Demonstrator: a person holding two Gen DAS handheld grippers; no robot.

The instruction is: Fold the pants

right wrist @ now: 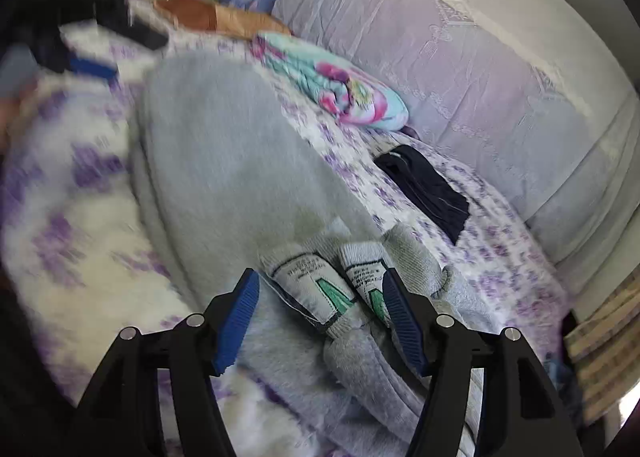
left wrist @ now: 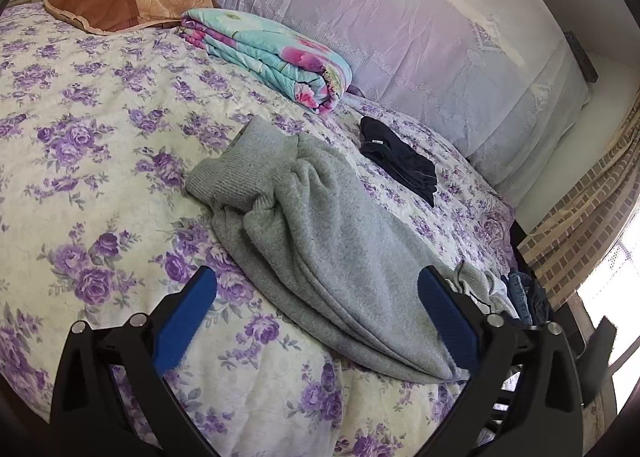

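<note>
Grey knit pants (left wrist: pixel 328 233) lie folded lengthwise on the purple-flowered bedspread (left wrist: pixel 80 137), ribbed cuffs at the far end. My left gripper (left wrist: pixel 316 281) is open wide just above their near end, its blue pads apart from the cloth. In the right wrist view the pants (right wrist: pixel 224 161) stretch away, blurred, and their waistband with two white labels (right wrist: pixel 320 289) sits between the fingers of my right gripper (right wrist: pixel 320 277). That gripper is open; its left pad stands off the cloth and its right pad is close beside a label. A blurred blue pad (right wrist: pixel 92 65) of the left gripper shows at the far left.
A folded dark navy garment (left wrist: pixel 400 161) lies right of the pants. A folded teal and pink quilt (left wrist: pixel 272 53) and a brown pillow (left wrist: pixel 120 5) sit at the back. Behind them is a lavender lace-covered backrest (left wrist: pixel 440 37). Loose clothes (left wrist: pixel 520 293) hang at the bed's right edge.
</note>
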